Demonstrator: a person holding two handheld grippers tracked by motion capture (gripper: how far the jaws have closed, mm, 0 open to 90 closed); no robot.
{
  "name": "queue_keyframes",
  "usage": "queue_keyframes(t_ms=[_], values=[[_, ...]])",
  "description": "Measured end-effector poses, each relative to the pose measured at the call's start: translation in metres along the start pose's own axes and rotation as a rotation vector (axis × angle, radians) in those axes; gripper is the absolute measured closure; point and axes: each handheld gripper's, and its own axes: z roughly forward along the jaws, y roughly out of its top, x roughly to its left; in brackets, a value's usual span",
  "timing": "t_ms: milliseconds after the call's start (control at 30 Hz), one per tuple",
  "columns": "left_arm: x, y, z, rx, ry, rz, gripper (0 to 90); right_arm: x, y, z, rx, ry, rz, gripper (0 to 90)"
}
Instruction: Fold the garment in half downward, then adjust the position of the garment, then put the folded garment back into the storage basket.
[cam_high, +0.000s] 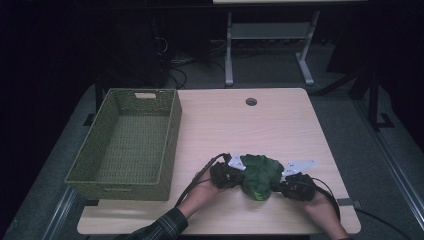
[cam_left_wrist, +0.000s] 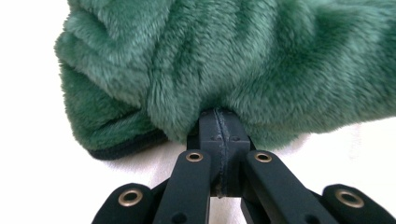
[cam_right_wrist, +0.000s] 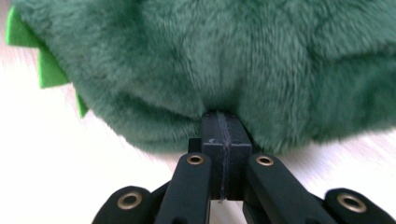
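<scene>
The left gripper (cam_left_wrist: 218, 122) is clenched on a fold of the green plush toy (cam_high: 259, 176); in the left gripper view its jaws meet flat with fur bunched over their tips. The right gripper (cam_right_wrist: 223, 122) is likewise clamped on the plush from the opposite side, jaws pressed together and buried in the pile. In the high view the left gripper (cam_high: 231, 172) and right gripper (cam_high: 289, 181) flank the toy, each held in a hand coming in from the near edge of the bench (cam_high: 280, 120).

The toy is deep green, thick-furred and crumpled into a lump, with a dark trim along one hem and bright green felt spikes (cam_right_wrist: 46, 65) on one side. It lies near the bench's near edge, somewhat right of the middle, its longer side running roughly toward the near edge; which end is the head I cannot tell.

Bare bench spreads behind the toy to the far edge, where a round hole (cam_high: 251, 101) sits. A green woven basket (cam_high: 172, 145) stands along the left edge, well apart from the toy.
</scene>
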Motion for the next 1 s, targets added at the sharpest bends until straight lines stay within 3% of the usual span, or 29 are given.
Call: queue_keyframes(t_ms=[300, 500, 600, 733, 800, 1000], values=[[-0.017, -0.004, -0.027, -0.042, -0.054, -0.004, 88.7, -0.022, -0.011, -0.038, -0.107, -0.072, 0.068, 89.8], [-0.033, 0.0, -0.03, -0.063, -0.113, 0.005, 87.9, -0.044, 0.004, -0.05, -0.184, -0.096, 0.1, 89.8], [-0.04, 0.002, -0.024, -0.055, -0.135, 0.017, 87.9, -0.057, 0.017, -0.045, -0.206, -0.092, 0.116, 89.8], [-0.044, 0.004, -0.017, -0.046, -0.154, 0.024, 87.9, -0.071, 0.034, -0.028, -0.198, -0.091, 0.129, 89.8], [-0.046, 0.005, -0.012, -0.042, -0.161, 0.026, 87.9, -0.075, 0.041, -0.018, -0.187, -0.102, 0.117, 89.8], [-0.045, 0.008, 0.005, -0.046, -0.176, 0.012, 88.1, -0.079, 0.05, 0.011, -0.155, -0.054, 0.131, 89.8]])
